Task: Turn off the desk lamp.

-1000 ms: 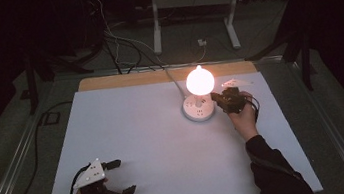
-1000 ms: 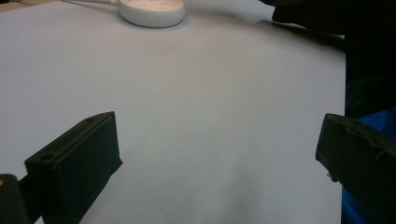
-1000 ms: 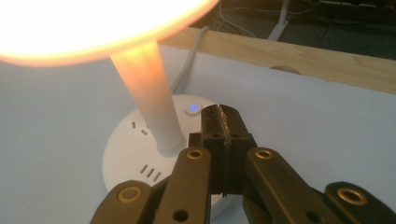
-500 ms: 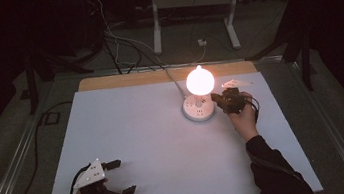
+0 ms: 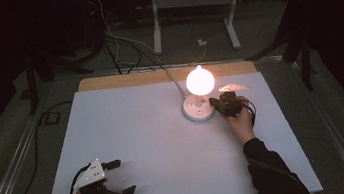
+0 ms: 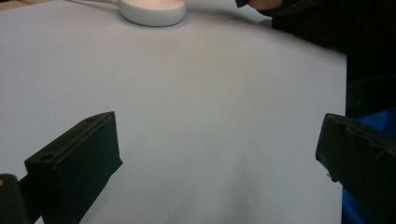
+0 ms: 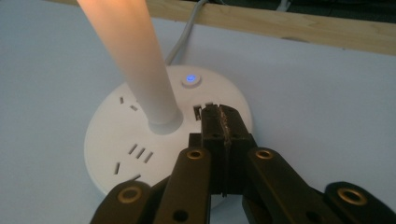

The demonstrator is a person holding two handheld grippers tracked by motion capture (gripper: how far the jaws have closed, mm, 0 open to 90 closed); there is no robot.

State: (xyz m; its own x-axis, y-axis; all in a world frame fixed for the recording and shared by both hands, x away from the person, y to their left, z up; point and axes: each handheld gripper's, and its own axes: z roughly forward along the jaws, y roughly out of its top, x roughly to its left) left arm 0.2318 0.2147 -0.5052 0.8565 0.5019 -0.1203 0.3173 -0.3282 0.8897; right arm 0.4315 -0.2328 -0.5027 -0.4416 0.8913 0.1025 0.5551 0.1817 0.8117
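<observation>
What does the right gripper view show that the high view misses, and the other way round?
Right gripper view alone: a lit blue button on the round white base, the slot outlets in its top, and the right gripper with its jaws pressed together, nothing between them, tips over the base near the stem. High view alone: the glowing bulb, the left gripper with jaws apart at the near left of the white table, and the stand legs on the floor beyond. Both share the base, its cable, and the table's wooden far edge.
</observation>
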